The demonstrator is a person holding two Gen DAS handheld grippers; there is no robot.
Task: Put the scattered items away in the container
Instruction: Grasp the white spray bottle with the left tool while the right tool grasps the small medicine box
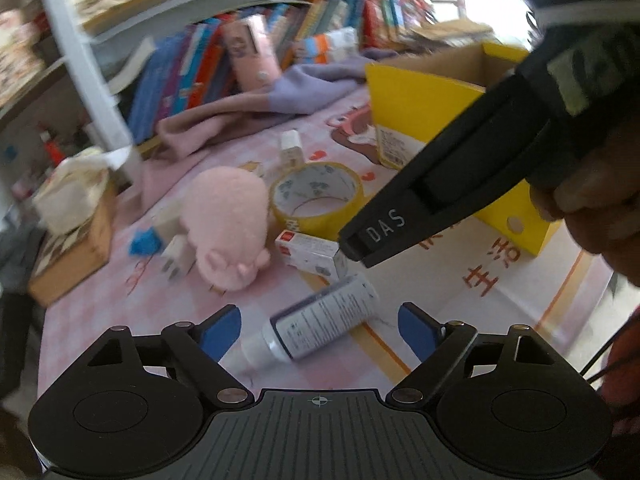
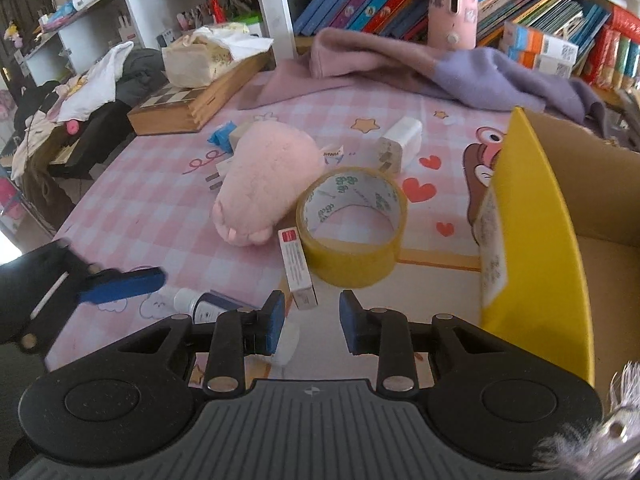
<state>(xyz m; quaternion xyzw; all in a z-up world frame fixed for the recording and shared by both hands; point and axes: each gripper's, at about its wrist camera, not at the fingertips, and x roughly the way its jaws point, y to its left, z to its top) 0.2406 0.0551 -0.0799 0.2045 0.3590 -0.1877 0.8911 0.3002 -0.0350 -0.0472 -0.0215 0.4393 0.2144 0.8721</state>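
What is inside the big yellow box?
The yellow box shows only bare brown cardboard inside, with nothing on the floor part that shows. Its near yellow wall hides the rest of the bottom.

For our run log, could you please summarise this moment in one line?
left gripper: open over bottle | right gripper: empty, near small box | yellow box: nothing visible inside

Clutter packed mid-table: plush [image 2: 260, 184], tape [image 2: 352, 226], small carton [image 2: 298, 268] touching one another, no gap between. Bottle [image 1: 324, 320] lies just beside carton, between spread left gripper [image 1: 320, 330] pads. Right gripper [image 2: 312, 322] (jaws narrow, nothing between) hangs over carton end. Box [image 2: 536, 216] wall blocks right side; top open. Bare cloth [image 2: 132, 216] left of plush gives free passage. Blanket [image 2: 440, 68], chessboard [image 2: 188, 104] close off far edge.
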